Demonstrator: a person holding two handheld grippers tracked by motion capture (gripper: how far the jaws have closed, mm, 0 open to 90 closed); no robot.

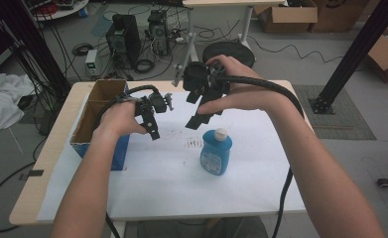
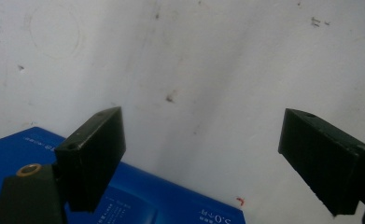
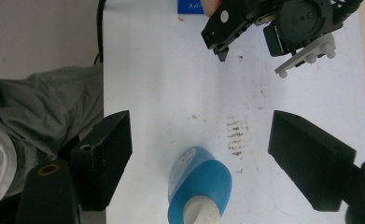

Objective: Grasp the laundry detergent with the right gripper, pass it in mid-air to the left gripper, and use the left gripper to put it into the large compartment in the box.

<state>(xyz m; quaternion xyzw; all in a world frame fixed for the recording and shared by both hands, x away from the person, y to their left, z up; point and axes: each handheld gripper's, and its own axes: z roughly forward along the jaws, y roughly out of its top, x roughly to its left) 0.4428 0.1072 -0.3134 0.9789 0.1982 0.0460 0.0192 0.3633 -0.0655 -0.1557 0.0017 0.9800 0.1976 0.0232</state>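
A blue bottle (image 1: 216, 152) with a white cap stands upright on the white paper (image 1: 171, 173) right of the table's middle. My right gripper (image 1: 201, 111) hovers behind and above it, open, nothing between its jaws. In the right gripper view the bottle (image 3: 199, 186) sits low between the spread jaws of the right gripper (image 3: 199, 140). My left gripper (image 1: 151, 116) is open and held beside the blue cardboard box (image 1: 99, 119). In the left gripper view the open left gripper (image 2: 203, 135) looks down on bare paper, with the box (image 2: 147, 200) at the bottom left.
The open box has a brown inside split in two and stands at the table's left edge (image 1: 47, 148). Dark smudges (image 1: 195, 144) mark the paper near the bottle. Cables trail from both grippers. Computers (image 1: 124, 39), cartons and a black post (image 1: 355, 54) stand on the floor beyond.
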